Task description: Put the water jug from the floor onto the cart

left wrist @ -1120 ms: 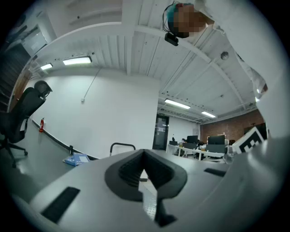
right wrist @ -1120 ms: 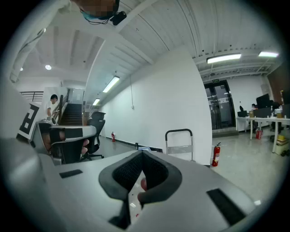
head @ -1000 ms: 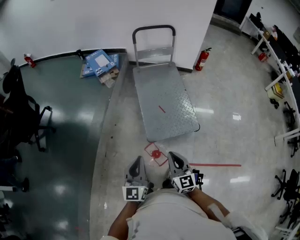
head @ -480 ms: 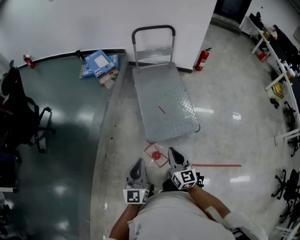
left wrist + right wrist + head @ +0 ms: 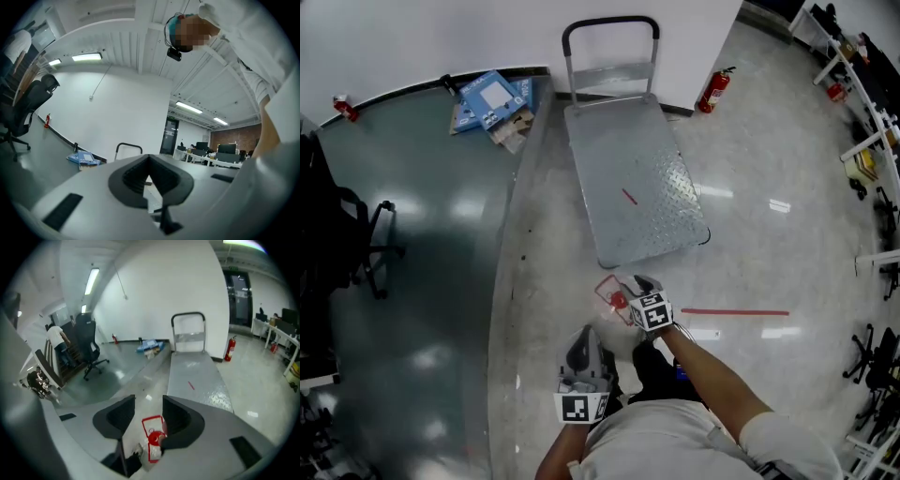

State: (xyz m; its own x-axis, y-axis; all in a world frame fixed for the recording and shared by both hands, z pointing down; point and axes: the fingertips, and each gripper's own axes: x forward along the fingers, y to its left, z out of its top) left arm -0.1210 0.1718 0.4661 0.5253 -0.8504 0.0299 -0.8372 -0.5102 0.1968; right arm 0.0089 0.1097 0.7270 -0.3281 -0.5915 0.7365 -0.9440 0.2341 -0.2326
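The jug (image 5: 612,300) stands on the floor (image 5: 750,234) just short of the cart (image 5: 637,183). Its red cap (image 5: 154,437) sits off-centre, close to one jaw, so a closing grip could slip or tip it. The right claw (image 5: 149,405) has just been opening and is half-spread over the cap, apparently not touching it. The left claw (image 5: 149,159) is clenched and empty.

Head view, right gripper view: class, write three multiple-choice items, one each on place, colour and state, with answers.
1. The jug stands: A on the floor by the cart's near end; B on the cart's deck; C beside the chair.
2. The jug's cap is: A blue; B red; C green.
3. The right tongs are: A shut empty; B gripping the cart handle; C open.
Key: 1A, floor surrounds it; 2B, red in both views; 3C, jaws just opening, apart, cap showing in the gap, not clamped.
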